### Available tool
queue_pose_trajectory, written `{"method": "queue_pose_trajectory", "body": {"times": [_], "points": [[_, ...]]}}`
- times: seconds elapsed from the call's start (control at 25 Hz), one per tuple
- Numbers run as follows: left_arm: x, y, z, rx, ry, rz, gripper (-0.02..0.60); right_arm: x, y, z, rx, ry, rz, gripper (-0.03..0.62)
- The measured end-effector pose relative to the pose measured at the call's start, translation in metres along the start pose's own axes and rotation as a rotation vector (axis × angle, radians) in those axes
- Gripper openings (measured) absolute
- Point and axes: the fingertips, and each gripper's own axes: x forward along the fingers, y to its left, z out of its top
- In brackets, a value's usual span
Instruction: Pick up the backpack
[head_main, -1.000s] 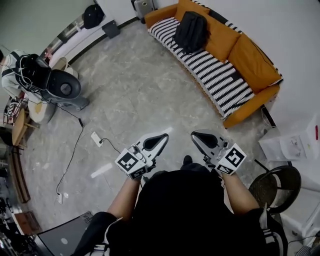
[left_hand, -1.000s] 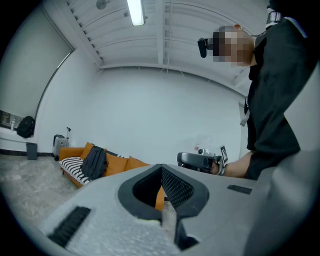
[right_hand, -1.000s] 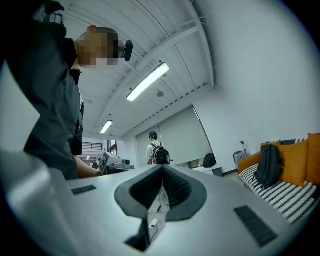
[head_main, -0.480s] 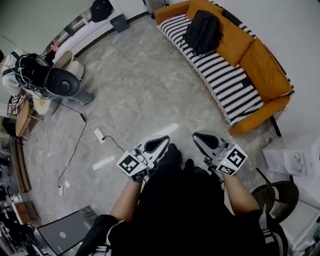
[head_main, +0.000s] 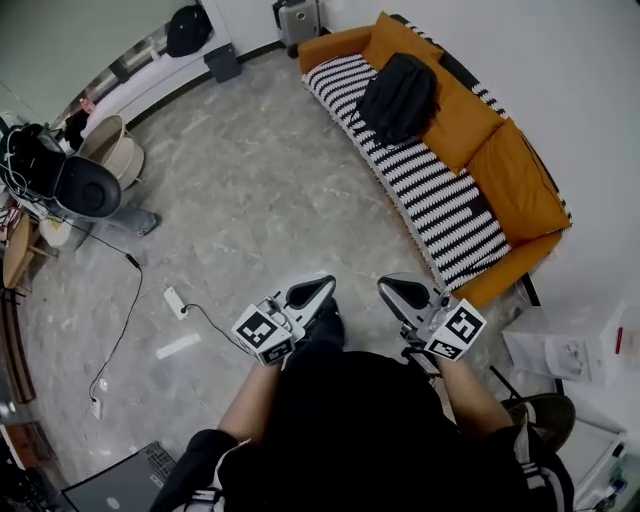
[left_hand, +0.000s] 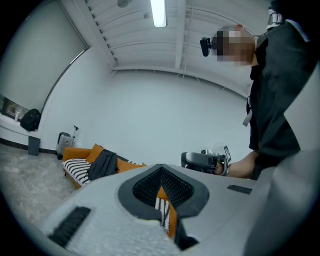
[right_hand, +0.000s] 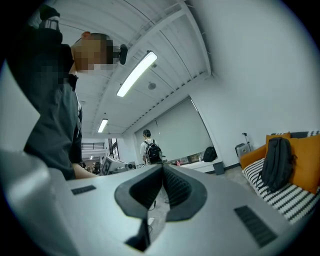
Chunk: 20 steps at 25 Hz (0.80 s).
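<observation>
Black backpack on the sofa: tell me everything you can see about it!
The black backpack looks like soft fabric and sags a little. It stands propped upright on the black-and-white striped blanket over the seat of the orange sofa, leaning back against an orange cushion. Nothing else touches it.

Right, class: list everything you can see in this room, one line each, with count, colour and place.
sofa: one, orange, along the right wall
throw: one, black-and-white striped, over the sofa seat
backpack: one, black, leaning on the sofa's back cushions
suitcase: one, grey, by the far wall
bag: one, black, on the far ledge
power strip: one, white, on the floor
laptop: one, grey, bottom left
left gripper: one, grey, shut, empty
right gripper: one, grey, shut, empty
</observation>
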Motion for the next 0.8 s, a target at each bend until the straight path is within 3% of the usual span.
{"method": "queue_pose_trajectory", "body": {"times": [0.16, 0.44, 0.8], "points": [[0.007, 0.055, 0.018, 0.039, -0.018, -0.018, 0.021, 0.049, -0.03, 0.022, -0.024, 0.01, -0.001, 0.026], [0.01, 0.125, 0.033, 0.005, -0.015, -0.032, 0.021, 0.113, -0.068, 0.032, -0.032, 0.031, -0.003, 0.026], [0.029, 0.192, 0.034, -0.043, 0.008, -0.011, 0.021, 0.148, -0.127, 0.027, 0.0, 0.034, -0.033, 0.026]]}}
